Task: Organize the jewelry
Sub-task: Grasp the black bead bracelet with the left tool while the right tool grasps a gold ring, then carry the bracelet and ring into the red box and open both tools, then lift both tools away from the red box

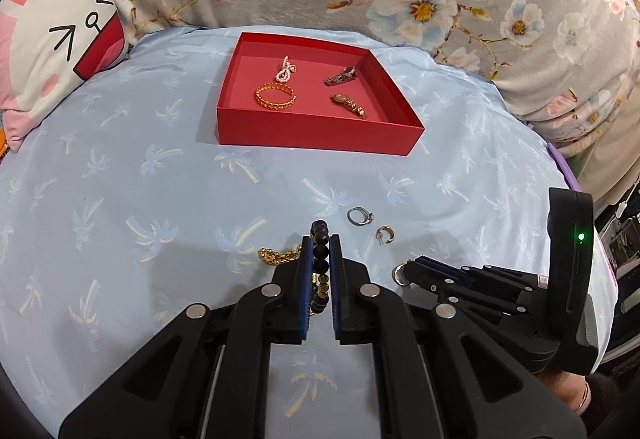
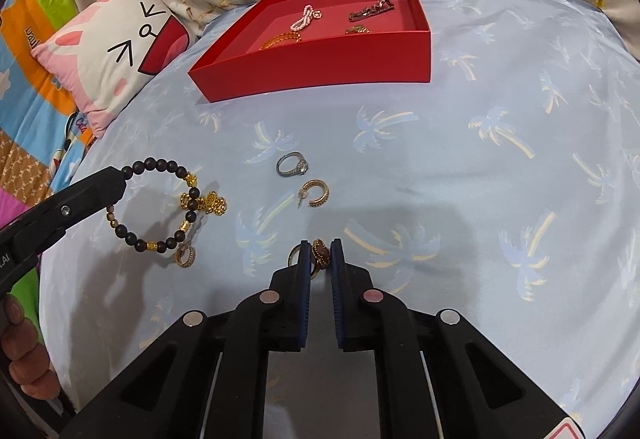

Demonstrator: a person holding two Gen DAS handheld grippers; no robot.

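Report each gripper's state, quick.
Left gripper: shut on the bead bracelet.
Right gripper: shut on a gold ring.

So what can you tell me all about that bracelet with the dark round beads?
The bracelet is a loop of dark round beads with a few shiny gold beads mixed in. They look like wood or stone. The left gripper is shut on one side of it, pinching a few beads. The rest of the loop hangs open over the blue sheet, passing in front of a gold chain and close to a small gold hoop.
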